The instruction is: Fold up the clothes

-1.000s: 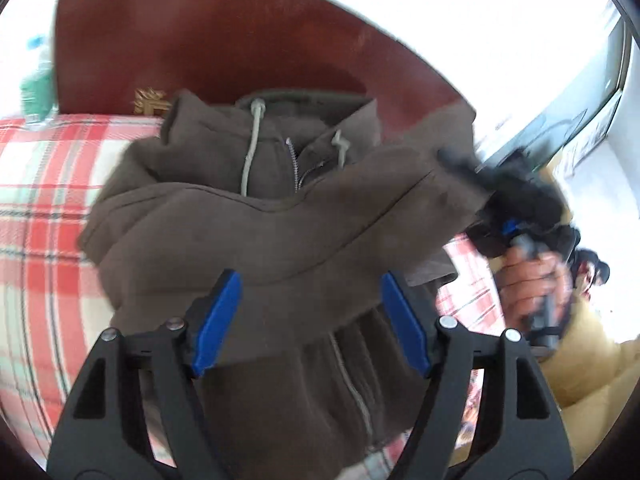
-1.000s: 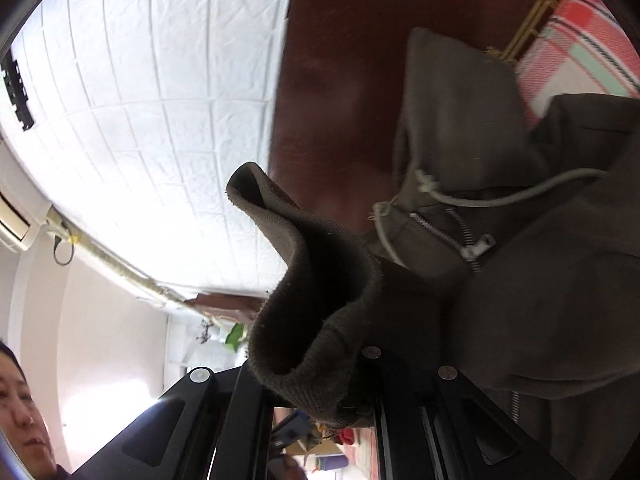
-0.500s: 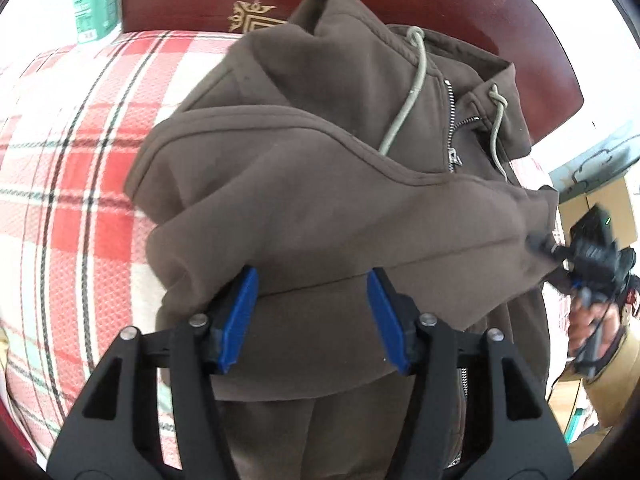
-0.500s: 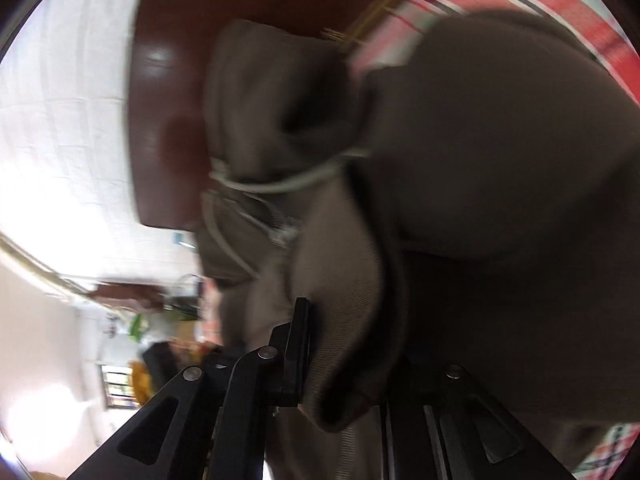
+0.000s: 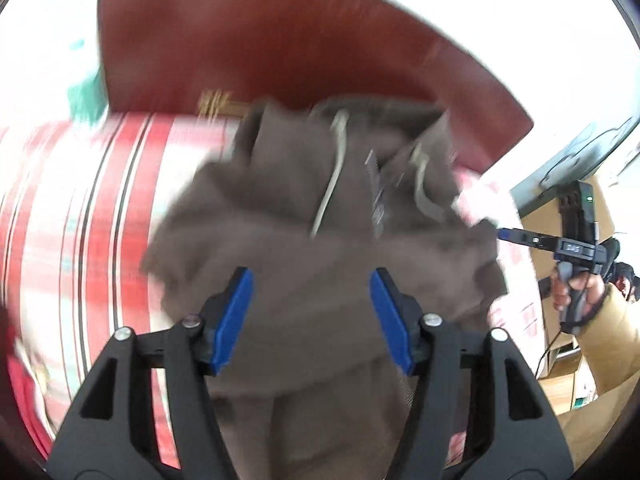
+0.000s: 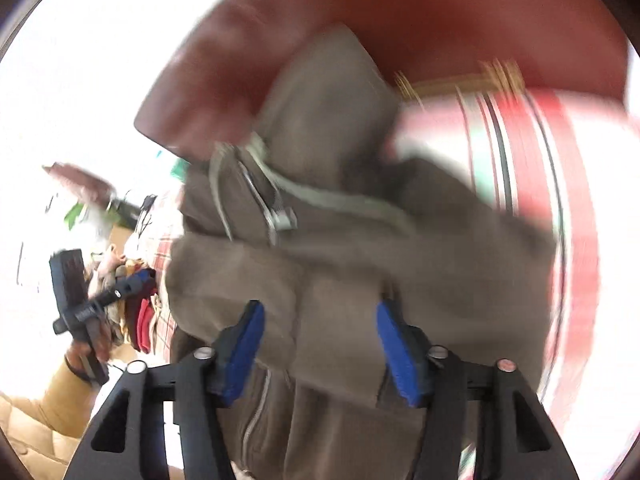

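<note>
A brown zip hoodie (image 5: 304, 216) lies bunched on a red plaid bed sheet (image 5: 100, 220), its hood toward the headboard and its pale drawstrings (image 5: 336, 168) showing. My left gripper (image 5: 311, 276) hovers open over the folded body, with nothing between its blue pads (image 5: 236, 316). At the hoodie's right edge, the right gripper (image 5: 506, 234) is held by a hand. In the right wrist view the right gripper (image 6: 320, 308) is open above the hoodie (image 6: 360, 240), near the zipper pull (image 6: 282, 218). The left gripper (image 6: 134, 282) appears at the far left. Both views are motion-blurred.
A dark red wooden headboard (image 5: 280, 52) stands behind the hoodie. A green package (image 5: 86, 92) sits left of it. Cardboard boxes (image 5: 560, 380) and a tan sleeve (image 5: 612, 340) are on the right. Other clothes (image 6: 144, 320) are piled beyond the bed's edge.
The right gripper has let go of the sleeve cuff it held and now stands open over the hoodie. The left gripper stayed open and pulled back a little.
</note>
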A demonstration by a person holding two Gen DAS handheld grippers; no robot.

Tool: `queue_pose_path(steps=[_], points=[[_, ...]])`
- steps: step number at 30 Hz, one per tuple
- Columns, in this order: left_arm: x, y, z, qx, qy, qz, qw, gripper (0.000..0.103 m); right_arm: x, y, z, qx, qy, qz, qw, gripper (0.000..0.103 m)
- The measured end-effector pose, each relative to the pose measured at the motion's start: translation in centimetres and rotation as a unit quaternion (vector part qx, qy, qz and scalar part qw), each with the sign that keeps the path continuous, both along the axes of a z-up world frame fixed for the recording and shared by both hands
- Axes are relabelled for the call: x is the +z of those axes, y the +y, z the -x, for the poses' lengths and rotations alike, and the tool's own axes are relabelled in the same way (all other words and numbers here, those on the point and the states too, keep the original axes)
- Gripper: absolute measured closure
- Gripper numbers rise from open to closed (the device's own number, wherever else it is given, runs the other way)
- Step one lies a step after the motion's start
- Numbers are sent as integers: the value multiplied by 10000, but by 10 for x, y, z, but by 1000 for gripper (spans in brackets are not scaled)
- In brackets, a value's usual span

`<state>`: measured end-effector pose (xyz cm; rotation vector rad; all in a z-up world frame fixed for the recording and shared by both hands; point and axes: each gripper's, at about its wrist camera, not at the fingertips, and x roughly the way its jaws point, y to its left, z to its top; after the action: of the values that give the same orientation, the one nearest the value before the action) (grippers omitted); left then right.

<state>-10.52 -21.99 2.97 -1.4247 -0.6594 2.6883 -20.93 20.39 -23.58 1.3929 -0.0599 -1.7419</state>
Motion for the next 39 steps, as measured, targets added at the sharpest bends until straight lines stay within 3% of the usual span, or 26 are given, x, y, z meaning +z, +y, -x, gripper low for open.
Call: queue_pose_path(steps=[3,7,12,17,19,21,24,29,32,34,39], points=[[25,2,42,-78,260,187,9995,34,30,-32,42,-34,400,68,9992,24],[34,3,100,-222,288,293,9989,33,44,-72,101,-535,544,-13,9971,23],[11,1,154,-367,-15,421,9984,32,32,-102,149,-1070,207,12,9940,23],[-18,5,178,-602,-341,351,9970,32,22,-139,163,-959,271,-367,9943,22],[-29,7,188,-695,-472,322,9959,32,9,-152,166,-809,292,-504,9950,30],[-41,9,197,-788,-602,294,9946,33,2,-164,164,-575,399,-780,9945,79],[-52,10,206,-918,-741,232,9927,33,15,-166,147,-265,754,-730,9941,92],[-31,10,181,-1117,-521,-45,9924,33,77,-144,95,307,1538,49,9876,94],[-13,14,155,-1136,-269,-435,9922,33,105,-131,50,645,1893,331,9792,94],[-6,17,135,-1197,-137,-1115,9864,32,112,-124,21,834,2096,385,9735,94],[-13,31,108,-1379,-62,-2682,9534,31,112,-109,-48,1396,2630,227,9544,93]])
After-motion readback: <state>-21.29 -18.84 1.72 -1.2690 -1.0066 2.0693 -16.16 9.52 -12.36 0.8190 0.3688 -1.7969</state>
